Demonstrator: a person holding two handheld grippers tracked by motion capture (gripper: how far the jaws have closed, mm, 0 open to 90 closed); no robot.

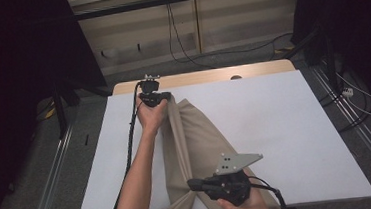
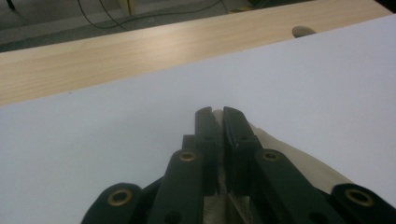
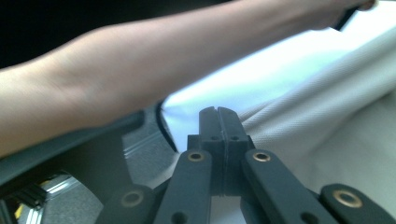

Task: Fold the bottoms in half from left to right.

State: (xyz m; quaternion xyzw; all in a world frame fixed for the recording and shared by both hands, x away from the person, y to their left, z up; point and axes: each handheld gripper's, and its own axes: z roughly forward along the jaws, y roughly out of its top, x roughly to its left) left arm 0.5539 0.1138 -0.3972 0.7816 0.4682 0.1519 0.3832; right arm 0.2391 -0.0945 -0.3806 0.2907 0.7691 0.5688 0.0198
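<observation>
Plainly both jaws clamp beige cloth: left gripper, right gripper; cloth's near end cut off.

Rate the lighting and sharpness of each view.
High view: evenly lit white table, dark edges, beige cloth clear. Left gripper view: its left gripper sharp, wood strip soft. Right gripper view: forearm blurred, table glaring white behind the right gripper.
</observation>
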